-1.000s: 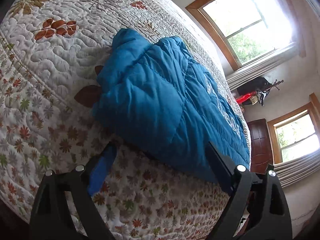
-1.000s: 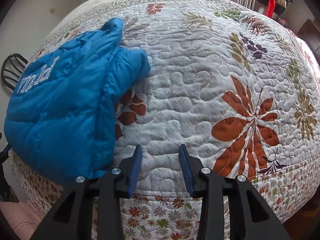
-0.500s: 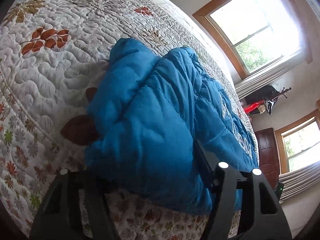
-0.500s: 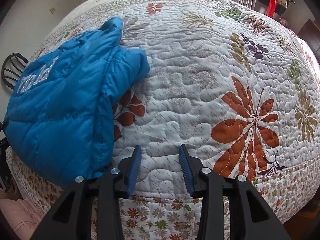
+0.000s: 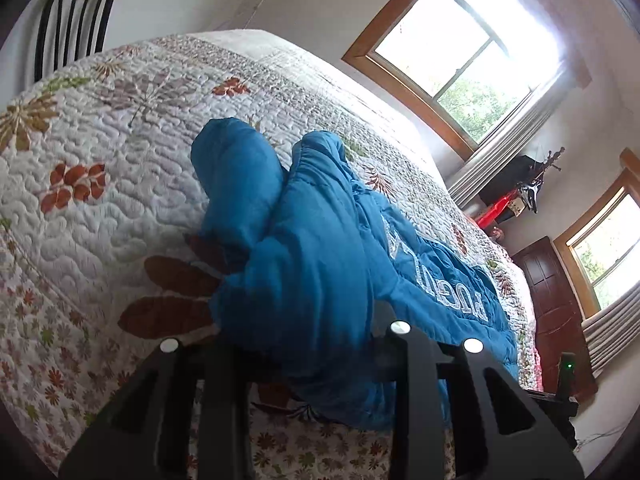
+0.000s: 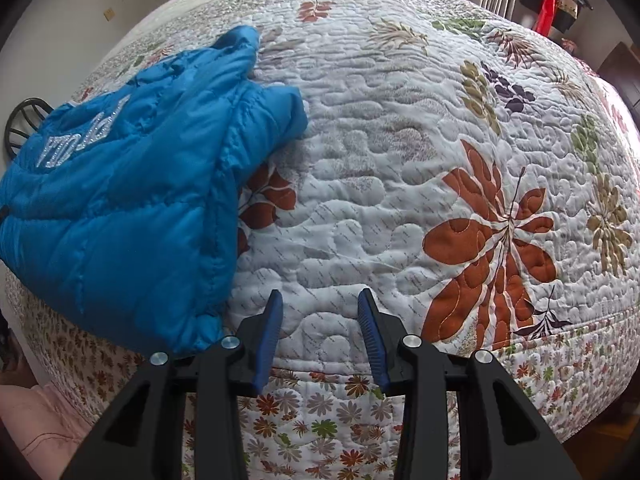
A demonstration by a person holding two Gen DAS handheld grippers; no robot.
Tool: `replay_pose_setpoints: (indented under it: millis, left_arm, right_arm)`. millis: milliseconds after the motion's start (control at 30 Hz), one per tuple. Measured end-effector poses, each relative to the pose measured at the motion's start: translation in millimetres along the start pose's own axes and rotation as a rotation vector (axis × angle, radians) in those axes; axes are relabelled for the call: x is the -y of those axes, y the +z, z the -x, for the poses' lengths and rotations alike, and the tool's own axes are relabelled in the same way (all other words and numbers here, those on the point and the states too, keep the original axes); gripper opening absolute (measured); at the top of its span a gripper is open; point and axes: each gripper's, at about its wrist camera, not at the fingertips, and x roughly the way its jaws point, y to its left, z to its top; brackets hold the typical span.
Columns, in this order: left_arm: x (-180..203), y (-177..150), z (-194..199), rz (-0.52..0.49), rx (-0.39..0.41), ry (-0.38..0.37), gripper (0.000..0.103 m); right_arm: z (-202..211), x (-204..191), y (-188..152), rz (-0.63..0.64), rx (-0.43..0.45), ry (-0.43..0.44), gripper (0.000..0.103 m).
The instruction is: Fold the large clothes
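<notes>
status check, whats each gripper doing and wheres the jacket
Left gripper jaws buried in blue puffer jacket at bed edge, closure hidden. Right gripper open, empty over quilt. Nothing in the way.

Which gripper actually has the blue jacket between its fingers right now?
The left gripper: the blue jacket bulges between its fingers, hiding the tips. The right gripper hangs open over bare quilt.

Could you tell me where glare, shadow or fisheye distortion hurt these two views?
Left wrist view: the upper window is blown out, and the blue jacket hides the left gripper fingertips in shadow. Right wrist view: evenly lit; the quilt bulges from fisheye, and the right gripper is sharp.
</notes>
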Motion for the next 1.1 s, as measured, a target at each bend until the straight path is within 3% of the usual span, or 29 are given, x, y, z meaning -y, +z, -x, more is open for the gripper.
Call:
replay_pose_setpoints:
  millis: [200,333,700,867,967,1100]
  left_arm:
    - [-18.6,-3.7,-24.5,0.034,-0.049,0.062,0.029]
    - [-36.8,-16.6,-29.4,0.075,-0.052,0.043,0.029]
    - [-23.6,-16.9,-23.7,0.014,-0.042,0.096,0.029]
    - [-17.5,-15.8,-17.1,-0.003,-0.028,0.097,0.029]
    - [-12.0,-14.9,-12.6,-0.02,-0.02,0.089,0.029]
    - [3.4,-8.7,-0.6,-0.055,0.018,0.076,0.029]
  right_arm:
    - [-2.9,5.5,-2.7,-0.009,0.007,0.036,0.039]
    - [-3.7,2.3,-1.3,0.001,-0.002,0.017,0.039]
    - [63.6,-32.0,-7.0,0.096,0.103,0.158,0.039]
    - [33.9,-48.6,-5.5,0.133,0.032,0.129,0.039]
    - [5.4,-44.1,-4.7,0.119,-0.022,0.134,0.046]
    - [-3.6,-37.3,-5.7,0.103,-0.021,0.16,0.051]
